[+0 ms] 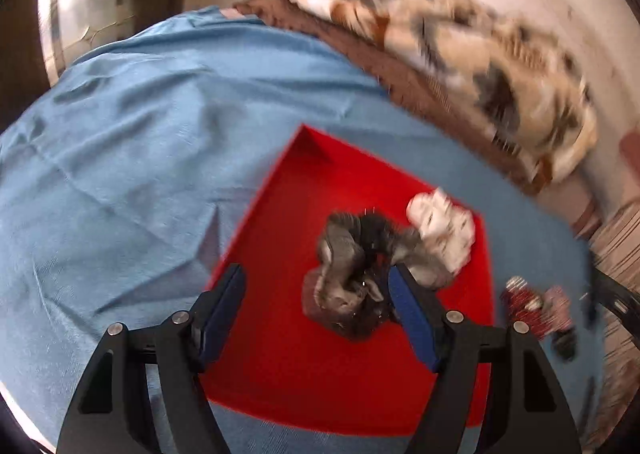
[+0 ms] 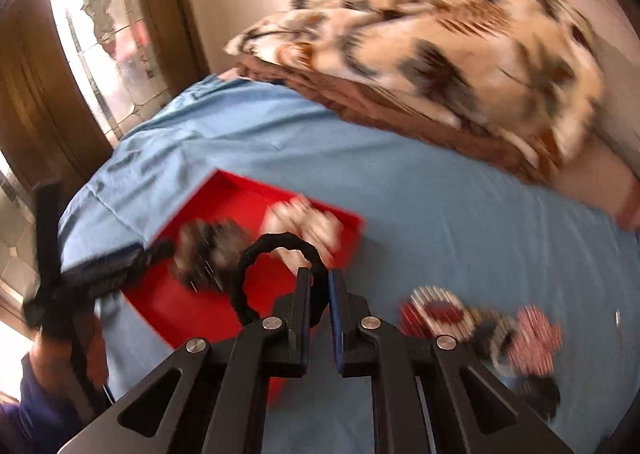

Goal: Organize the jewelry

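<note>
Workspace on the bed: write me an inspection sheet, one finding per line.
Surface: blue sheet over the bed, creased.
Job's things: red tray on the sheet holds a grey-black scrunchie and a white scrunchie; a black hair tie is pinched in the right gripper; more striped scrunchies lie on the sheet beside the tray.
Clutter: patterned blanket heaped at the far side.
Grippers: right fingers shut on the hair tie; left gripper open over the tray, holding nothing.
Cables: nothing seen.
Surroundings: pale wall, bright doorway at left, blurred.
</note>
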Motion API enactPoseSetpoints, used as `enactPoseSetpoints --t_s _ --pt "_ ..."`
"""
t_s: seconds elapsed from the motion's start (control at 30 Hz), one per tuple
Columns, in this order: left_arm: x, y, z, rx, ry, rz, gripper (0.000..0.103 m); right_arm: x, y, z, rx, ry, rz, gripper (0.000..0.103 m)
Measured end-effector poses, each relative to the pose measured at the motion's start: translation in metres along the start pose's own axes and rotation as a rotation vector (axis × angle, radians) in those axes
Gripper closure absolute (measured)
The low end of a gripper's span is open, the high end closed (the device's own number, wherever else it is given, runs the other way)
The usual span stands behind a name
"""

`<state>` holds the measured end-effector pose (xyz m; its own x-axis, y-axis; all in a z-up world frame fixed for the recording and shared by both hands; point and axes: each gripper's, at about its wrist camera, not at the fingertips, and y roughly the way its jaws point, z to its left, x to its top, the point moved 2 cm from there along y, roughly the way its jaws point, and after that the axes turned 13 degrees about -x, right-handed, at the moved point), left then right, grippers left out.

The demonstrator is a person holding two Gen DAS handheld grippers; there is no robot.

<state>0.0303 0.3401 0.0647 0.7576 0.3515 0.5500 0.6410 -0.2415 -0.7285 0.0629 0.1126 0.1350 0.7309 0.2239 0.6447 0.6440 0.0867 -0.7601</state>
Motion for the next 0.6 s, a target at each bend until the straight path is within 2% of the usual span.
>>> enactPoseSetpoints --t_s 0.07,0.13,0.27,0.37,0.43,0.6 --pt "0.0 0.025 -0.008 0.057 0.049 0.078 0.03 -0.025 -0.005 -0.027 -0.015 0.047 0.021 0.093" --pt "0.003 0.05 -0.01 0.144 0.083 0.113 0.03 -0.043 -0.01 -0.05 -0.03 0.089 0.031 0.093" --pt "0.025 0.069 -0.01 0.241 0.106 0.061 0.03 -0.08 -0.021 -0.098 -0.047 0.213 0.051 0.093" --pt "0.046 0.068 -0.016 0.237 0.119 0.05 0.03 -0.106 -0.028 -0.128 -0.06 0.291 0.064 0.093" --pt "0.051 0.046 -0.029 0.222 0.141 0.012 0.03 -0.121 -0.031 -0.146 -0.069 0.34 0.074 0.093" --pt "0.034 -0.004 -0.071 0.146 0.187 -0.022 0.028 -0.158 -0.03 -0.179 -0.087 0.439 0.104 0.093"
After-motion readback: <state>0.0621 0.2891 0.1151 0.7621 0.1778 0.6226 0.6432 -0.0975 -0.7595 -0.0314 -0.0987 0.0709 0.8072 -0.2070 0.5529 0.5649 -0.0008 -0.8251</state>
